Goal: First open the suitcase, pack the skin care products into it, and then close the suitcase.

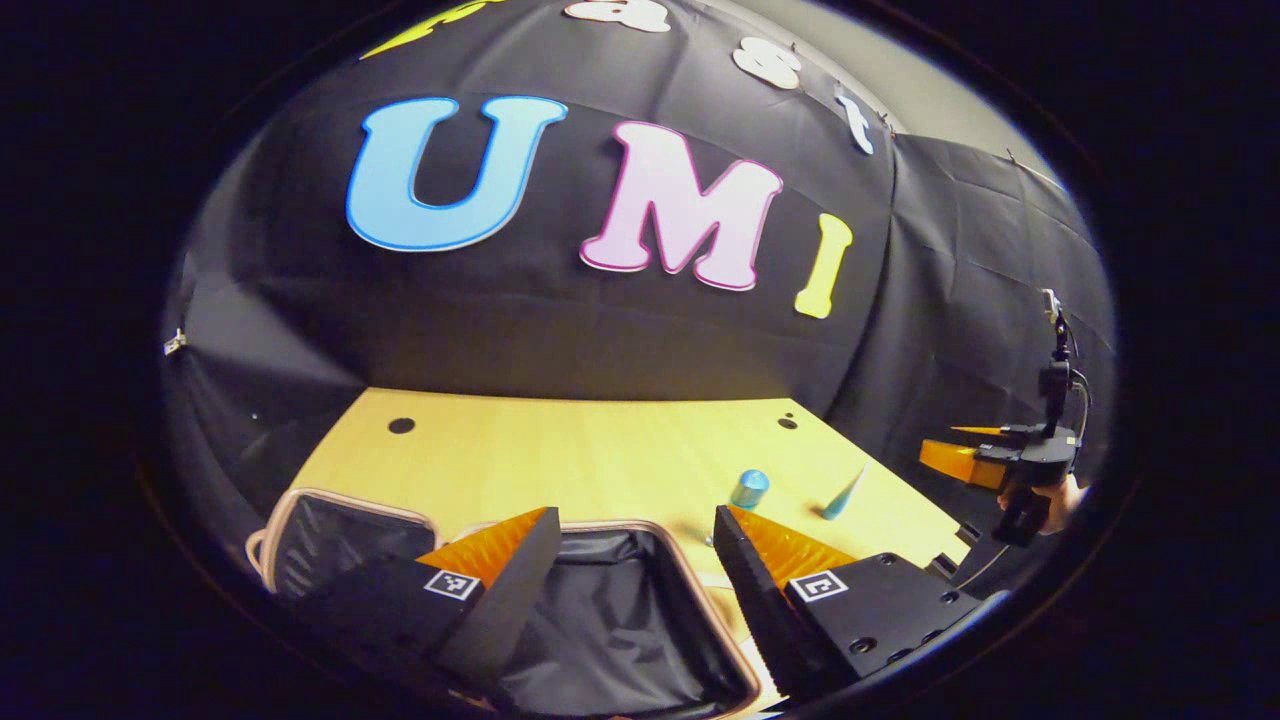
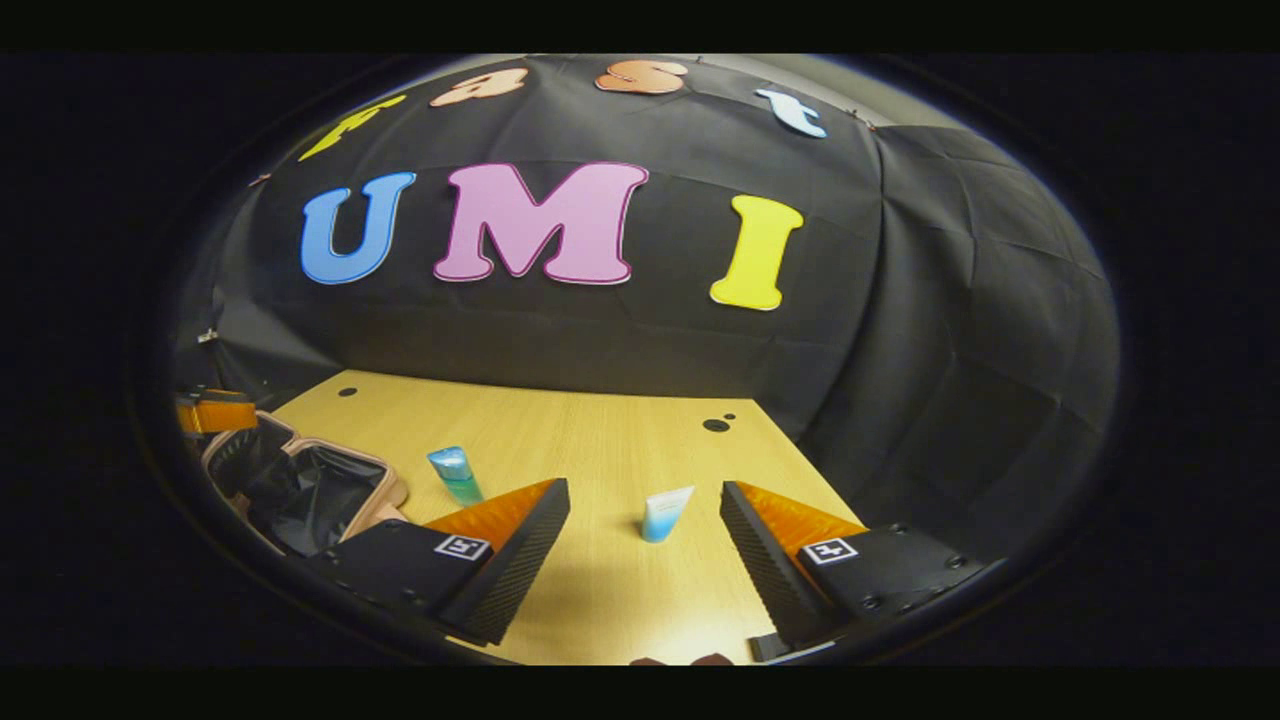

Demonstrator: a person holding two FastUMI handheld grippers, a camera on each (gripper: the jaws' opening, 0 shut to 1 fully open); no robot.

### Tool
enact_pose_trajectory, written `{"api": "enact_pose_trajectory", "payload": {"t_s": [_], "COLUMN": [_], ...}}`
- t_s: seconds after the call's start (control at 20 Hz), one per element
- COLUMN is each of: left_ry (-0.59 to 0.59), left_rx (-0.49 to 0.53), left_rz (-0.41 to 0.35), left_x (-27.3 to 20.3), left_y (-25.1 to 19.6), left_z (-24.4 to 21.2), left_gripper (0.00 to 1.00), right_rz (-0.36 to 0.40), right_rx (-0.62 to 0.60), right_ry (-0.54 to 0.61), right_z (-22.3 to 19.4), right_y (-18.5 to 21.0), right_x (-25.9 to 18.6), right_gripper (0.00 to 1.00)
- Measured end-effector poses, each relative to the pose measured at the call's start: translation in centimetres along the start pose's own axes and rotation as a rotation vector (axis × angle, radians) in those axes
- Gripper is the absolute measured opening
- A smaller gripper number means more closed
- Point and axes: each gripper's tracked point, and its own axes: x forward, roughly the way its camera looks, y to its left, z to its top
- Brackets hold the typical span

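Gaping empty, both the left hand-held gripper (image 1: 635,525) and right hand-held gripper (image 2: 645,495); suitcase (image 1: 640,600) open; no legible labels.

left gripper (image 1: 632,540): black blocky body | square tag per finger | screws lower right || right gripper (image 2: 645,515): same black body, tags, screws | cable (image 1: 1082,400) at right edge

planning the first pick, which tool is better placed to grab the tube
Right. The right tool is open with the tube standing on the table straight ahead between its fingers. The left tool hovers open over the open suitcase, the tube off to its side.
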Motion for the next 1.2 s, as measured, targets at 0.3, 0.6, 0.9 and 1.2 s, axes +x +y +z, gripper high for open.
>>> {"api": "enact_pose_trajectory", "payload": {"t_s": [0.3, 0.6, 0.9, 1.2], "left_ry": [0.162, 0.283, 0.305, 0.283], "left_rx": [0.071, 0.064, 0.085, 0.112], "left_rz": [-0.067, 0.034, 0.143, 0.216], "left_x": [7.5, 13.7, 19.6, 23.0], "left_y": [-8.5, -9.3, -7.3, -6.0], "left_z": [-4.4, -8.5, -10.5, -11.2], "left_gripper": [0.97, 0.97, 0.97, 0.96], "right_rz": [0.045, 0.149, 0.22, 0.249], "right_rx": [0.027, -0.02, -0.011, -0.045], "right_ry": [0.05, 0.134, 0.201, 0.229], "right_z": [-2.6, -6.5, -8.6, -10.6], "right_y": [-1.7, -0.9, -0.2, -0.8], "right_x": [2.8, 6.7, 10.5, 12.6], "right_gripper": [0.97, 0.97, 0.97, 0.97]}}
